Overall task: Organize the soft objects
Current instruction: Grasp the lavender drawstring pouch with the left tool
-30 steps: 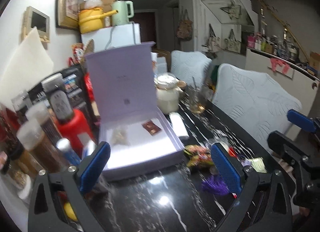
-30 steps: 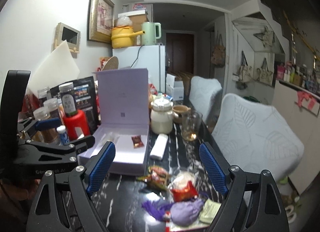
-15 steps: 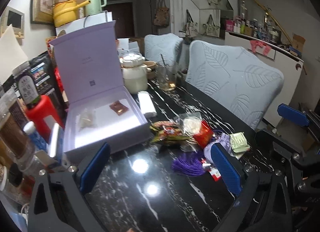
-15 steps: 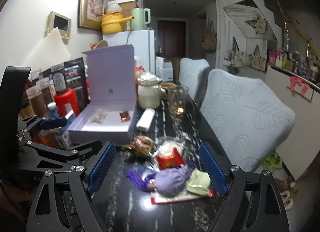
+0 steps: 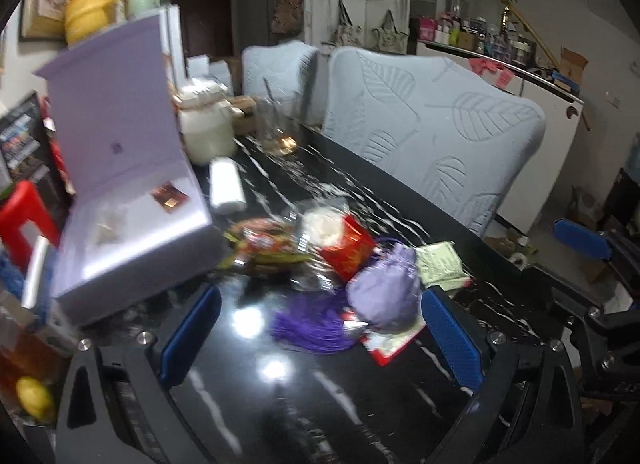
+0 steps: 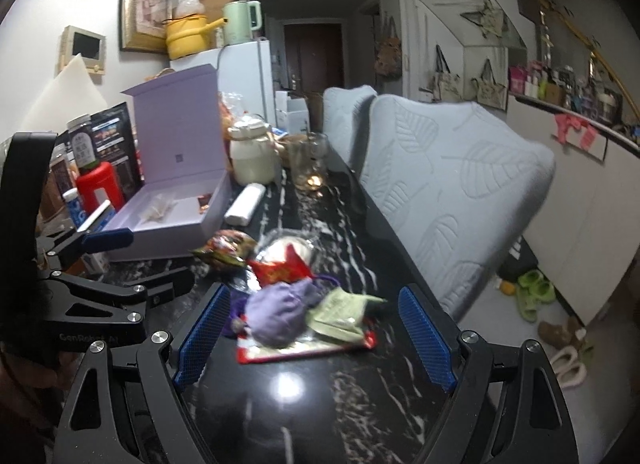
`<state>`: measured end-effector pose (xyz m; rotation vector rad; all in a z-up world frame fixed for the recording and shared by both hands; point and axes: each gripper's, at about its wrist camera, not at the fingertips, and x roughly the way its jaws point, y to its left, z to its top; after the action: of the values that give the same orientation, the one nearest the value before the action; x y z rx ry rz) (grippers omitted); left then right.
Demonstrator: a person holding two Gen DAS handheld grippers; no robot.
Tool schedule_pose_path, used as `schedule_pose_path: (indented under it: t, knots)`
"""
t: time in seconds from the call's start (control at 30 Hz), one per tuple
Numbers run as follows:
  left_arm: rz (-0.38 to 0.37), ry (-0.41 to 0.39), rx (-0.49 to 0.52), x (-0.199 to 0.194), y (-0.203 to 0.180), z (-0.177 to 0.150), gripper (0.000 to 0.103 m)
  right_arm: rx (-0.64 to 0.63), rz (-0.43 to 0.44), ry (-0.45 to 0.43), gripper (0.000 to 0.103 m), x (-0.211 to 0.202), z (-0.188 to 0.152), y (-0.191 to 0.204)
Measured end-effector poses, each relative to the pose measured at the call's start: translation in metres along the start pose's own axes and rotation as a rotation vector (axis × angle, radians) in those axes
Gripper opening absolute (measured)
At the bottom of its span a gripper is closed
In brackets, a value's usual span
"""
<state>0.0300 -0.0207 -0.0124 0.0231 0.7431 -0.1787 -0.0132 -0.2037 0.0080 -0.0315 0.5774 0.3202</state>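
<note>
Two sets of tongs, both spread wide and empty, hover low over the black marbled worktop (image 6: 352, 396). Biggest thing on it: the open lilac box (image 6: 176, 200) with lid upright, far left side, a small brown packet (image 5: 170, 196) and a clear sachet already on its floor. Near side of the box sits the loose pile: a red-and-white pouch (image 6: 286, 262), a dark snack packet (image 6: 226, 248) touching it on the box side, then the purple drawstring pouch (image 6: 278, 314) with its violet tassel (image 5: 314, 322), and a pale green sachet (image 6: 340, 310) just beside it, all resting on a red-edged flat card (image 6: 304, 346).

Right tongs (image 6: 316, 336) bracket the purple pouch and green sachet, fingers either side, not touching. Left tongs (image 5: 320, 338) bracket the tassel and pouch from the other angle; left view is motion-blurred, so contact there is hard to judge, looks apart.

Step in hand, by my read: picking the purple pouch for the box. To do it well, drop the right tongs so the pads meet the pouch's fat middle, not the tassel or the green sachet; close gently since it squashes; lift straight up so the card stays put; keep left tongs out of the lane toward the box
</note>
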Motion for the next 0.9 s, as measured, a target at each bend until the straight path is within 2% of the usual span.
schedule_pose_path:
  t: [0.13, 0.47, 0.83, 0.9]
  knots:
    - [-0.070, 0.043, -0.023, 0.022, -0.007, -0.005, 0.102, 0.029, -0.021, 0.022, 0.087, 0.010, -0.012, -0.020]
    - [-0.107, 0.110, -0.039, 0.065, -0.024, -0.010, 0.102, 0.080, -0.022, 0.062, 0.087, 0.027, -0.027, -0.056]
    - [-0.125, 0.189, -0.044, 0.106, -0.026, -0.009, 0.102, 0.130, 0.009, 0.106, 0.087, 0.041, -0.031, -0.074]
    - [-0.129, 0.210, -0.038, 0.113, -0.028, -0.010, 0.099, 0.134, 0.003, 0.110, 0.087, 0.042, -0.031, -0.076]
